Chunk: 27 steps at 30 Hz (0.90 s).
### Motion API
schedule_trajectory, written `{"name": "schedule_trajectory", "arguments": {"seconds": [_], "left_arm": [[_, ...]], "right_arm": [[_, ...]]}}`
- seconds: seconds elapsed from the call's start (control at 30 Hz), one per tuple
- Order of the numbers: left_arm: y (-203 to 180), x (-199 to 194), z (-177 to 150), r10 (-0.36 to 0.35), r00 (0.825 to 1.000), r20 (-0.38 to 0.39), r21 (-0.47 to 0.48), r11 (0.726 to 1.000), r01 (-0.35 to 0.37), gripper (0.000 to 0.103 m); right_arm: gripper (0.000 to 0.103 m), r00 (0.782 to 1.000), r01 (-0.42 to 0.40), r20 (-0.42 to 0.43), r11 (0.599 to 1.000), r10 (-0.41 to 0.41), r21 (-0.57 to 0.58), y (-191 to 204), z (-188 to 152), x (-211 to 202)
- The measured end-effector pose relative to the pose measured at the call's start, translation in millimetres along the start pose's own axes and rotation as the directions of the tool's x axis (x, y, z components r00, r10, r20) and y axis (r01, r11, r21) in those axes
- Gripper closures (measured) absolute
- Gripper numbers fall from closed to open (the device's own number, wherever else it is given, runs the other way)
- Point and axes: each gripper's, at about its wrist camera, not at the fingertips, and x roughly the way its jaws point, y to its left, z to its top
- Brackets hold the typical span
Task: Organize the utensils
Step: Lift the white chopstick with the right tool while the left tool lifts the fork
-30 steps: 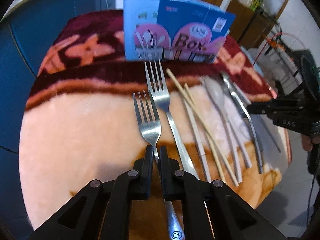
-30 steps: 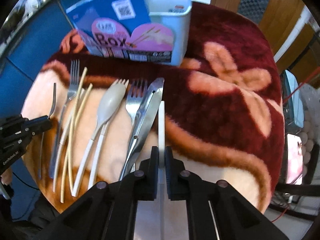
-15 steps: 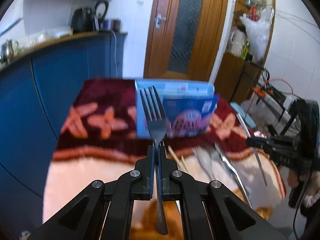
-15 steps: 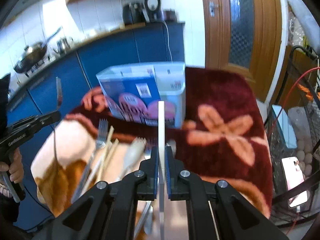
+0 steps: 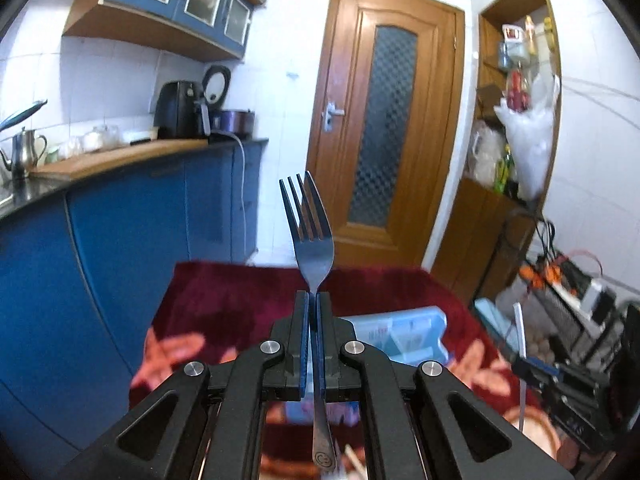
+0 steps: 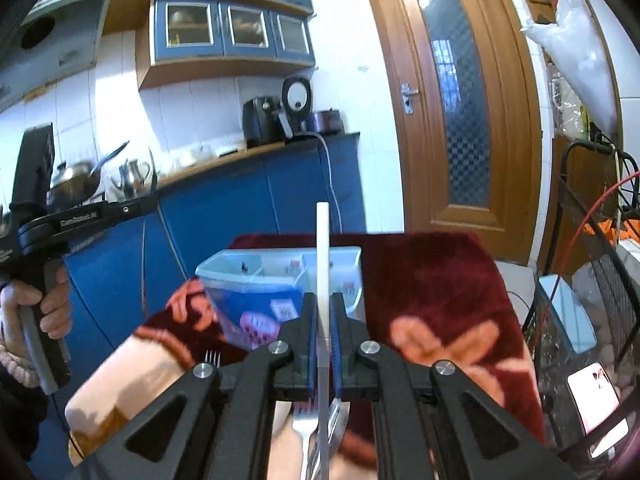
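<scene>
Utensils are both aloft above the blue divided plastic organizer box (image 6: pixel 280 280): a stiff, slick steel fork (image 5: pixel 310 236) clamped at its neck in the left claw (image 5: pixel 312 312), a light white flat stick (image 6: pixel 322 264) clamped mid-length in the right claw (image 6: pixel 323 316)

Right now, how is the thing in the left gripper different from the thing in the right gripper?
The left gripper holds a metal fork; the right gripper holds a white stick-like utensil.
The fork is dark shiny steel and ends in four tines; the white utensil is pale, flat and blunt-ended, its kind unclear.
The fork widens above the jaws; the white utensil keeps one width.
Both are clamped partway along their length, point upward and are lifted off the blanket.
</scene>
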Motion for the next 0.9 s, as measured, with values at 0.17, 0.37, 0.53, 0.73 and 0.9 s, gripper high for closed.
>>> {"name": "schedule_trajectory", "arguments": {"seconds": [0.17, 0.37, 0.53, 0.73, 0.9], "left_arm": [[-4, 19, 18, 0.023, 0.998, 0.062, -0.014, 1.000, -0.023, 0.100], [-2, 46, 25, 0.050, 0.996, 0.079, -0.025, 0.999, -0.048, 0.100], [6, 65, 19, 0.058, 0.995, 0.078, -0.055, 0.997, -0.054, 0.100], [11, 74, 17, 0.056, 0.993, 0.103, -0.066, 0.997, -0.050, 0.100], [12, 74, 18, 0.064, 0.989, 0.135, -0.079, 0.995, -0.054, 0.100]], "right_arm": [[0.095, 0.998, -0.015, 0.067, 0.999, 0.013, 0.029, -15, 21, 15], [0.095, 0.991, -0.044, 0.132, 0.997, 0.036, 0.064, -26, 44, 38], [0.095, 0.982, -0.069, 0.179, 0.995, 0.055, 0.074, -25, 61, 66], [0.095, 0.977, -0.095, 0.198, 0.992, 0.078, 0.081, -21, 69, 96], [0.095, 0.980, -0.112, 0.176, 0.991, 0.097, 0.075, -18, 59, 112]]}}
